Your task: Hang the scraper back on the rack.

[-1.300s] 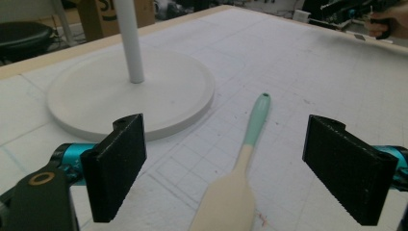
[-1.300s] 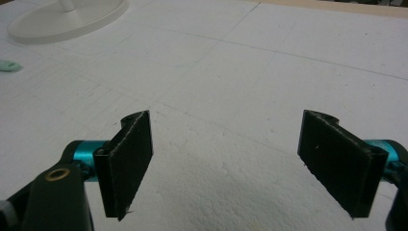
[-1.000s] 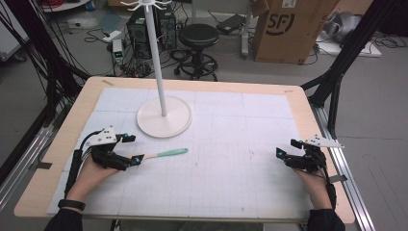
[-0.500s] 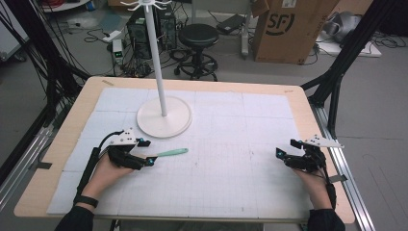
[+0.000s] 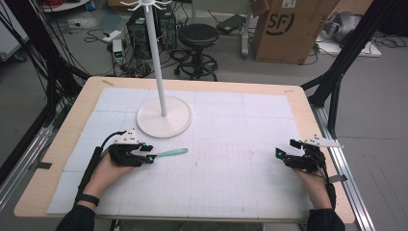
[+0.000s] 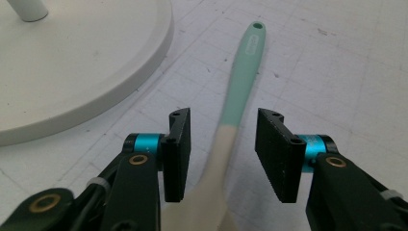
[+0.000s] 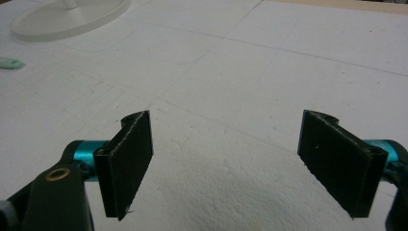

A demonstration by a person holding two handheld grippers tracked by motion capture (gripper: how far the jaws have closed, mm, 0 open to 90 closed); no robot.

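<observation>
Between left tongs (image 6: 222, 159), spatula (image 6: 236, 101), untouched.

Left gripper (image 6: 223, 159) nearer, jaws narrower around the spatula (image 6: 239, 91).

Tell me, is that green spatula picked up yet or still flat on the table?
Flat on the table. The spatula lies between the left gripper's closing jaws; gaps remain either side.

A wooden table (image 5: 298, 94) carries a white mat (image 5: 231, 139), holding a stand base (image 5: 163, 117) and spatula (image 5: 169, 152).
</observation>
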